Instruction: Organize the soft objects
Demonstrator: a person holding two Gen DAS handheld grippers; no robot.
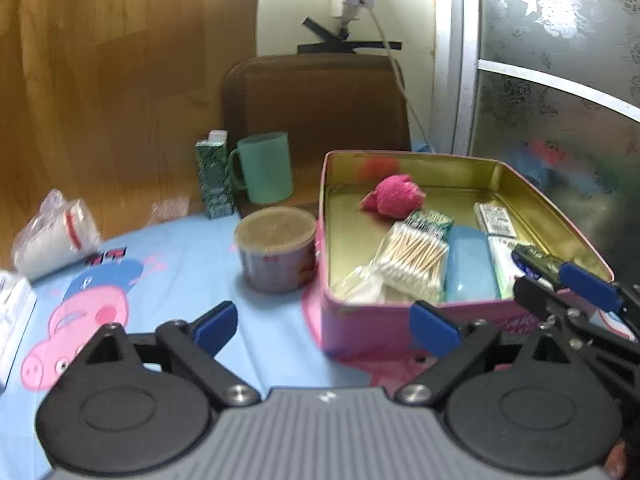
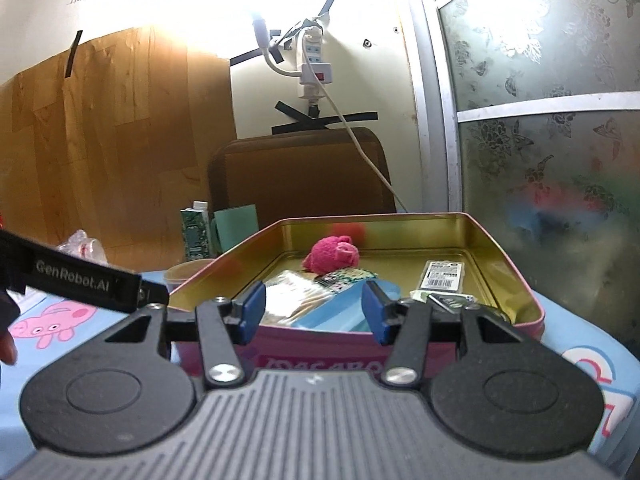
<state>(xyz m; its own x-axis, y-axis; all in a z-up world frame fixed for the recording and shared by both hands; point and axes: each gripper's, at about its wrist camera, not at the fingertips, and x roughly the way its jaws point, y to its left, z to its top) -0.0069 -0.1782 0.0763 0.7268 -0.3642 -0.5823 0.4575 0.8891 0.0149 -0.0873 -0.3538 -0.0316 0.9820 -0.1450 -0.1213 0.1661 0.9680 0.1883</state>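
The left gripper (image 1: 324, 322) was seen low in the left wrist frame with its jaws spread wide and nothing between them, hovering over the blue cartoon cloth (image 1: 168, 276) just left of the pink tin (image 1: 384, 328). The right gripper (image 2: 314, 312) was held at the tin's near wall, low centre in the right wrist view, its jaws partly parted and empty.

Inside the tin, right of centre in the left wrist frame, a pink plush toy (image 1: 394, 196) lay toward the far wall, with a cotton swab pack (image 1: 414, 262) and a light blue case (image 1: 470, 266) nearer the front. A bag of white soft material (image 1: 52, 236) remained outside on the cloth at the far left, apparently the item yet to be stowed.

The step in hand was judged to be a reach for that bag. It would best be taken by the left gripper, being the nearer, and pinched across its bulk rather than by loose plastic, so that it would not slip. The lidded tub (image 1: 276, 250) and green mug (image 1: 266, 168) stood between bag and tin and should be cleared by lifting. The open gold floor at the tin's left side was judged the best landing place.
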